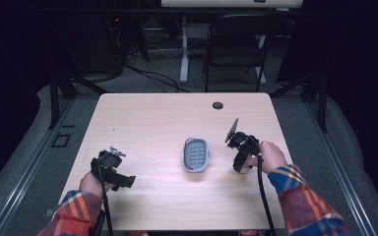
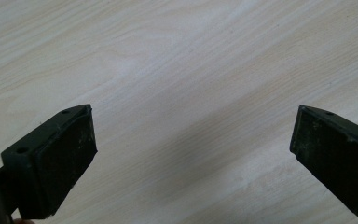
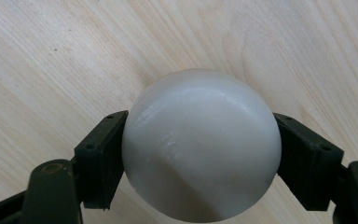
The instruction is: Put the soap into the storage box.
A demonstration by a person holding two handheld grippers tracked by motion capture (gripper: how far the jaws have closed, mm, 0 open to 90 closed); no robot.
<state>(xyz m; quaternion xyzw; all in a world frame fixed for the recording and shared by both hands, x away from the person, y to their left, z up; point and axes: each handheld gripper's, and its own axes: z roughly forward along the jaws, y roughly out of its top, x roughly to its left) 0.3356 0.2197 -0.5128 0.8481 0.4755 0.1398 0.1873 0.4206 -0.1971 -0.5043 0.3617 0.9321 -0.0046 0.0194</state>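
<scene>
A white rounded bar, like a piece of soap [image 3: 200, 144], sits between the two black jaws of my right gripper [image 3: 200, 156], whose pads press on its left and right sides just above the wood. In the high view that gripper [image 1: 240, 164] hangs right of a small grey-blue oval dish [image 1: 196, 154] lying at the table's middle, with a bit of the white bar [image 1: 246, 170] showing under the hand. My left gripper [image 1: 124, 181] rests near the front left of the table. Its jaws [image 2: 193, 144] stand wide apart over bare wood with nothing between them.
The light wooden table [image 1: 147, 123] has a round cable hole [image 1: 218, 105] near its far edge. A dark folding chair [image 1: 236, 44] and a desk leg [image 1: 184, 49] stand beyond the table. Cables trail from both grippers toward the front edge.
</scene>
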